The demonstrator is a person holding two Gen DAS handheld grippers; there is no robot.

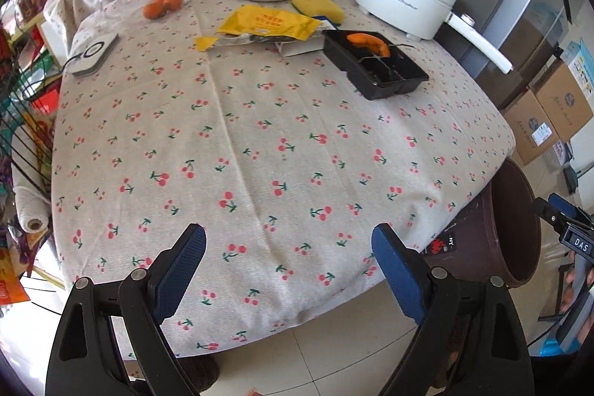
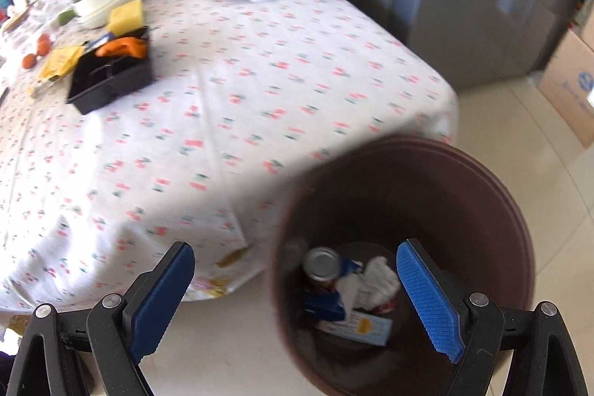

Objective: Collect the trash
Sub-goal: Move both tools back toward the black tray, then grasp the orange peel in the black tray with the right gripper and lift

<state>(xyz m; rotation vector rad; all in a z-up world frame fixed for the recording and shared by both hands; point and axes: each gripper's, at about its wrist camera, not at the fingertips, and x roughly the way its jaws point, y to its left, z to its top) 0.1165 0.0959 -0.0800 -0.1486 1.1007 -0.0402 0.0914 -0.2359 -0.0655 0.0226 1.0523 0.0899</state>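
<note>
Claws both gape, empty: left claw (image 1: 287,270) over the surface (image 1: 260,143), black tray (image 1: 375,65) and yellow wrapper (image 1: 267,23) far ahead; right claw (image 2: 297,295) above the bin (image 2: 482,195).

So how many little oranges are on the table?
3 little oranges, huddled together on the cherry tablecloth at the far left, left of the yellow wrapper. Another could hide behind them.

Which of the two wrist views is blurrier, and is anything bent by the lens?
The right wrist view is smeared: cherry tablecloth streaked, black tray soft. The left wrist view is sharp, but its fisheye bows the tablecloth's edges and the fridge.
</note>
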